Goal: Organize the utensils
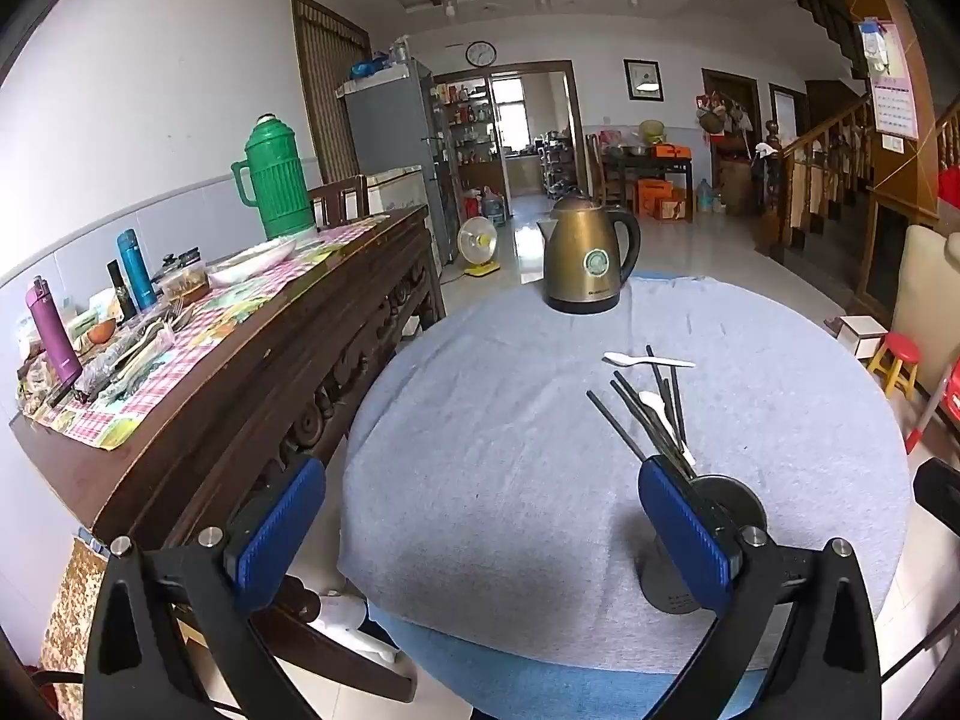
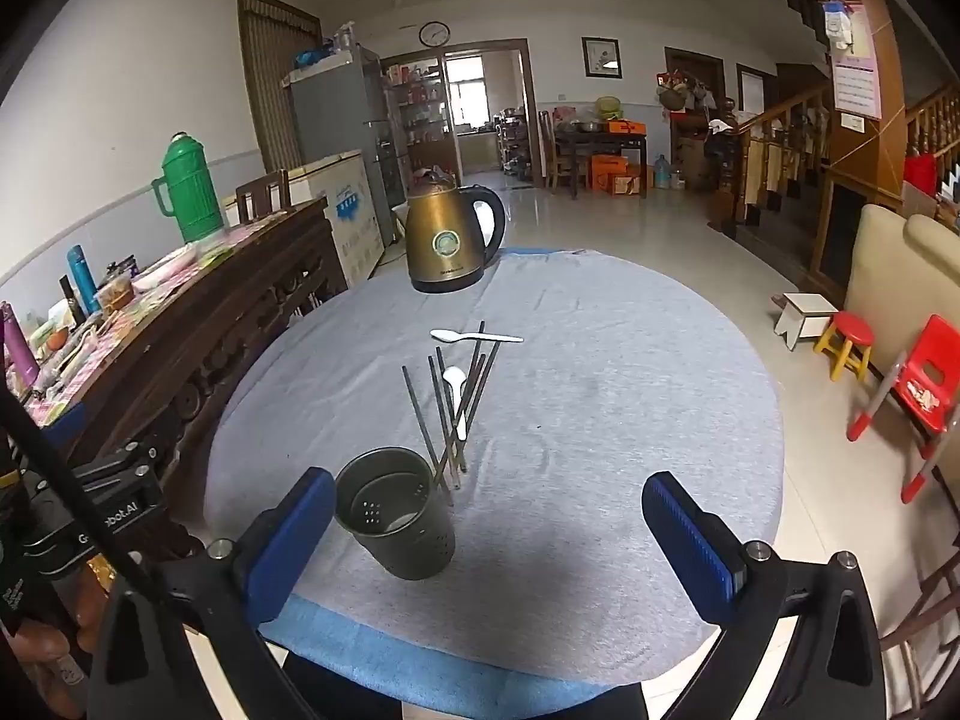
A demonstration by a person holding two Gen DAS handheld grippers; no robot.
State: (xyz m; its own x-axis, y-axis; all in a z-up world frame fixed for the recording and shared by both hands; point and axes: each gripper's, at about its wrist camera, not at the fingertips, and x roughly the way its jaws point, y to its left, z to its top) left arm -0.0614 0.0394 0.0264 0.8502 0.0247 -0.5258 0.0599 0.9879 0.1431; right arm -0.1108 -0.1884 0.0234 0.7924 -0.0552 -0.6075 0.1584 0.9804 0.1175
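Left gripper (image 1: 480, 534): jaws wide apart, holding nothing, over the near table edge.
Right gripper (image 2: 489, 546): jaws wide apart, holding nothing.
Holder (image 2: 393, 522): dark perforated cup, upright on the grey cloth (image 2: 630, 408), just beside the right gripper's left finger.
Chopsticks (image 2: 447, 414): loose dark bundle on the cloth, near ends beside the holder's rim.
Spoons: one white (image 2: 457, 396) among the chopsticks; another (image 2: 474, 336) beyond them.
Kettle (image 2: 450, 240): far edge.

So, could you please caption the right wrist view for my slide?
Open right tool above perforated metal utensil cup, dark chopsticks and white plastic spoons on grey-clothed round table.
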